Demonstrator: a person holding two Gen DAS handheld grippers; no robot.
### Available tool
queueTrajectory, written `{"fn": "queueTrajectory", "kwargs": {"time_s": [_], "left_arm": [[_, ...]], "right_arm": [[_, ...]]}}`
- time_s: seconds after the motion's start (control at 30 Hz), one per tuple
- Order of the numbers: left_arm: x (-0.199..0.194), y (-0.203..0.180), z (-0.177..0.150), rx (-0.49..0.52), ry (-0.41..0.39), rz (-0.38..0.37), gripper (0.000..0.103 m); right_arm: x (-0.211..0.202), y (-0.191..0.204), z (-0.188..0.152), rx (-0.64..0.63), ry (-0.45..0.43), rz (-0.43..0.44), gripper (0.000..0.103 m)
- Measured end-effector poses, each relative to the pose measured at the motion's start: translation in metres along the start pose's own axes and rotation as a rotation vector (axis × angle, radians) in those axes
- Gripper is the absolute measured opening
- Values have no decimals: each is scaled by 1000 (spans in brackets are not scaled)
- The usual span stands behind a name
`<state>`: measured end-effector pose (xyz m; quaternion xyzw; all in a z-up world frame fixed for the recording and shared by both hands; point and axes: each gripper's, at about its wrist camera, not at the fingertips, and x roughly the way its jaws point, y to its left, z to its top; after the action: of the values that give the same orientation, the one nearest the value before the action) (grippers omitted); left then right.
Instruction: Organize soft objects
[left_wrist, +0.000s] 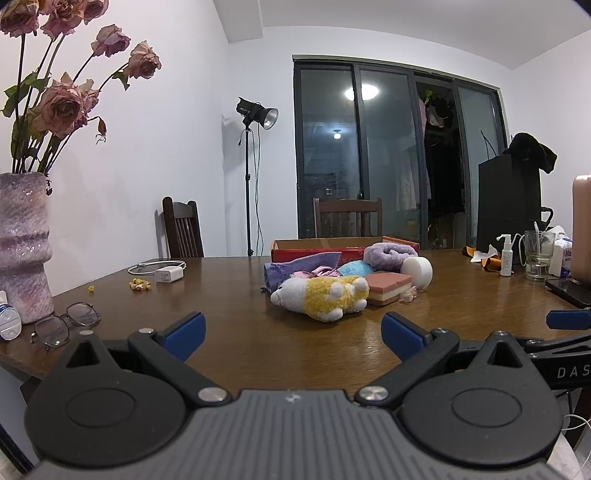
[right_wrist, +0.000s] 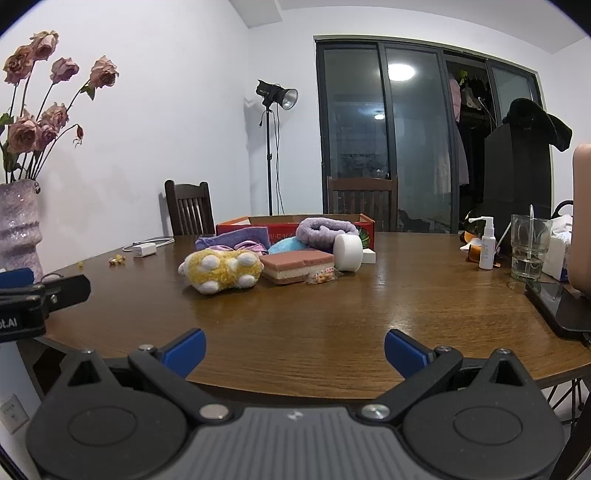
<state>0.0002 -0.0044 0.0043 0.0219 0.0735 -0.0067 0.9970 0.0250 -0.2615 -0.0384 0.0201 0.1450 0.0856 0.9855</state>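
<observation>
A pile of soft things lies mid-table: a yellow and white plush toy (left_wrist: 321, 295) (right_wrist: 221, 269), a pink layered sponge (left_wrist: 389, 288) (right_wrist: 295, 267), a white foam cylinder (left_wrist: 417, 271) (right_wrist: 348, 253), a rolled purple towel (left_wrist: 389, 253) (right_wrist: 325, 229), a blue fluffy item (left_wrist: 354, 267) (right_wrist: 288, 244) and purple cloths (left_wrist: 291, 269) (right_wrist: 236, 238). A red cardboard box (left_wrist: 314, 249) (right_wrist: 365, 221) stands behind them. My left gripper (left_wrist: 293, 334) and right gripper (right_wrist: 295, 350) are both open and empty, near the table's front edge, well short of the pile.
A purple vase of dried roses (left_wrist: 22, 243) (right_wrist: 18, 225), glasses (left_wrist: 62, 325) and a white charger (left_wrist: 168, 275) are at the left. A spray bottle (right_wrist: 487, 243), a glass (right_wrist: 528, 247), a tissue pack (left_wrist: 561, 256) and a phone (right_wrist: 561, 306) are at the right. Chairs (right_wrist: 364, 201) stand behind.
</observation>
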Motion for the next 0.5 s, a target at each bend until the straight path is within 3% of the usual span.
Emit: {"fn": "queueTrajectory", "kwargs": {"time_s": [0.5], "left_arm": [[2, 2, -2, -1, 13, 7, 103]], "right_arm": [[-1, 4, -1, -10, 6, 20, 103]]}}
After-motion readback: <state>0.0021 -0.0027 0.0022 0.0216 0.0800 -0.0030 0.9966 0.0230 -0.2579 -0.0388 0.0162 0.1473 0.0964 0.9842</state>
